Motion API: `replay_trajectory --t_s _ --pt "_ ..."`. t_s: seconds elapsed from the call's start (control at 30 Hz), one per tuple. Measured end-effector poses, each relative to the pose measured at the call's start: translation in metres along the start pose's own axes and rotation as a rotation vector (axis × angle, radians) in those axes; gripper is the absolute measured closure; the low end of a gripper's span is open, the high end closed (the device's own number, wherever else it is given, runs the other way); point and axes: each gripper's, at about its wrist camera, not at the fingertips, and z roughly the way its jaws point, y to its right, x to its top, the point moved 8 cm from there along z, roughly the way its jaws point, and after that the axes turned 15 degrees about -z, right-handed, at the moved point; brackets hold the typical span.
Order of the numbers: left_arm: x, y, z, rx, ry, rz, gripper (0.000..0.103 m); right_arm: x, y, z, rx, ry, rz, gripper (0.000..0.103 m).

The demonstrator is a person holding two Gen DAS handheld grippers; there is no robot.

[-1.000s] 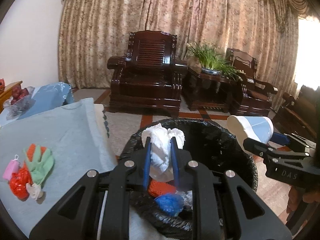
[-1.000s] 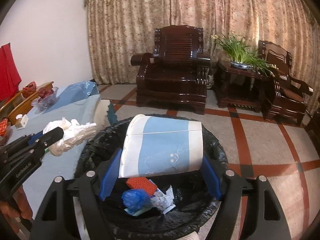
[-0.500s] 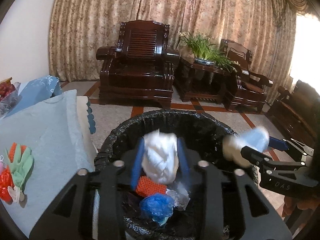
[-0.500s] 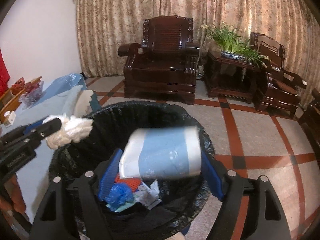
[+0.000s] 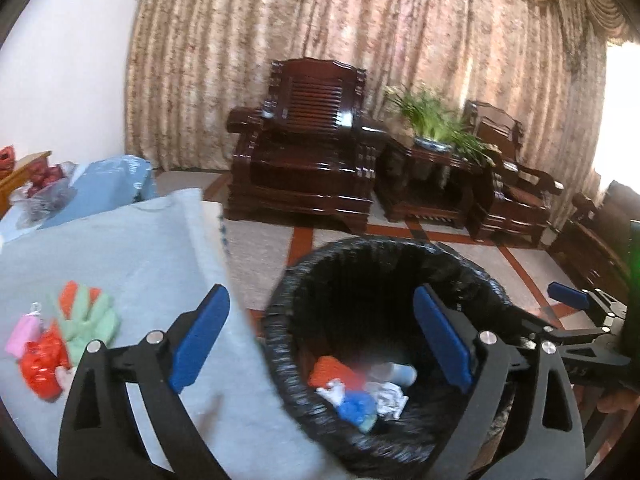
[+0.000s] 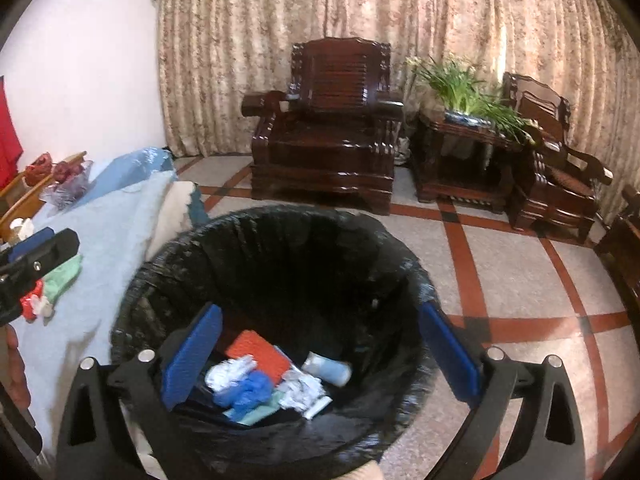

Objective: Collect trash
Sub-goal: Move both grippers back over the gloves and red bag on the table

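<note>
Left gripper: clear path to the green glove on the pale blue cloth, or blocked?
Probably clear. The left gripper, jaws opening and nothing between them, hangs at the pale blue cloth's edge beside the black-lined bin. The green glove lies uncovered, though red scraps crowd it.

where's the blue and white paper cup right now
The paper cup lies on its side at the bottom of the black-lined trash bin, right of the orange sponge, in the right wrist view.

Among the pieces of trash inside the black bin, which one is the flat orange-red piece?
It is the orange-red slab at the back of the pile in the bin. The white wad, blue glove and pale blue cup around it are not red.
</note>
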Motion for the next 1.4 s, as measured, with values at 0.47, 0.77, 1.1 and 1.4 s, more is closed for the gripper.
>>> replay_trajectory --t_s 0.47,0.77,1.1,1.4 --pt "0.033 -0.114 -0.080 0.213 0.127 -0.111 0.012 0.057 -0.114 -0.015 0.189 0.120 -0.096 0.006" --pt "0.039 -0.179 -0.117 0.333 0.162 -0.147 0.012 0.085 -0.186 -0.015 0.277 0.168 -0.166 0.006" --pt "0.039 -0.229 -0.135 0.415 0.172 -0.168 0.012 0.097 -0.248 -0.007 0.332 0.179 -0.199 0.006" --pt "0.031 -0.272 -0.137 0.461 0.159 -0.196 0.012 0.095 -0.298 0.016 0.357 0.150 -0.232 0.006"
